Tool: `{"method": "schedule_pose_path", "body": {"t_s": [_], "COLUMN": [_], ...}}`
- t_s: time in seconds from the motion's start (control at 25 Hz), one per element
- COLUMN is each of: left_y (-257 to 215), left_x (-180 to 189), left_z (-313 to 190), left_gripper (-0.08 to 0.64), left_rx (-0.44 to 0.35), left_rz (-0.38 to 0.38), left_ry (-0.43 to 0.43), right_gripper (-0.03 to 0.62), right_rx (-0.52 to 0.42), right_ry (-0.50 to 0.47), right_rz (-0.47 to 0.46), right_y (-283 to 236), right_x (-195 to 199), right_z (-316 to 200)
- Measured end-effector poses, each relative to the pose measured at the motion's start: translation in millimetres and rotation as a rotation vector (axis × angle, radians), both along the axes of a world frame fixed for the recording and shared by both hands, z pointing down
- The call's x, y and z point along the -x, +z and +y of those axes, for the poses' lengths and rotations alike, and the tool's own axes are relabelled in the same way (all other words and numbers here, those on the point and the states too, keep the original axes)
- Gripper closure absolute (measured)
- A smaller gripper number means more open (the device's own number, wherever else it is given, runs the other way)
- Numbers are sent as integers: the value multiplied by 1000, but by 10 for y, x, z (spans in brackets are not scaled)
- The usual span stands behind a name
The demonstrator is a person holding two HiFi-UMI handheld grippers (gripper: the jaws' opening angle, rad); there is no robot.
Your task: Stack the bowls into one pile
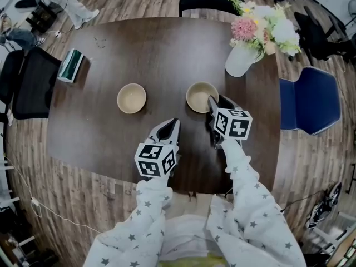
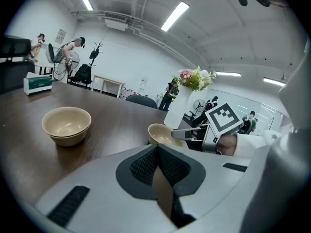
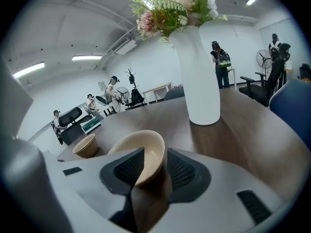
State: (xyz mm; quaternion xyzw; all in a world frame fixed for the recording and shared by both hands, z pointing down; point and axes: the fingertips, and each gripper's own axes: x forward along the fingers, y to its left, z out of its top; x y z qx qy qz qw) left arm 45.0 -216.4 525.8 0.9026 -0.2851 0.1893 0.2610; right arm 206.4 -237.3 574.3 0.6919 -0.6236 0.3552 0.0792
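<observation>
Your right gripper (image 1: 214,102): jaws apart, straddling near rim of right bowl (image 1: 199,95), not pinching. Left gripper (image 1: 173,124): jaws together, empty. Left bowl (image 1: 132,98) well apart on table (image 1: 100,138). Risk: close with shallow bite and the rim slips, and the bowl tips or skids toward vase (image 1: 239,62).

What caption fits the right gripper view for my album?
Open tongs straddle the rim of a tan bowl, white vase of flowers behind.
</observation>
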Motion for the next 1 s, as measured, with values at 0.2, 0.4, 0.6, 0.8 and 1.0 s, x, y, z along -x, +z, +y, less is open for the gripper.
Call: {"method": "schedule_pose_path", "body": {"t_s": [0.2, 0.4, 0.6, 0.8, 1.0], "left_y": [46, 14, -48, -156, -296], "left_x": [47, 127, 213, 319, 509], "left_z": [43, 47, 81, 118, 218], "left_gripper": [534, 535, 535, 535, 535], "left_rx": [10, 1, -13, -42, -76], "left_rz": [-12, -15, -12, -6, -1], "left_ry": [-16, -50, -91, -151, -217], "right_gripper": [481, 555, 555, 555, 555], "right_rx": [34, 30, 17, -11, -50], "right_ry": [19, 36, 8, -43, -106], "right_rz": [-28, -27, -56, -79, -87], "right_y": [122, 74, 11, -120, -254], "right_x": [-1, -10, 71, 203, 405], "right_z": [-33, -33, 0, 15, -28]}}
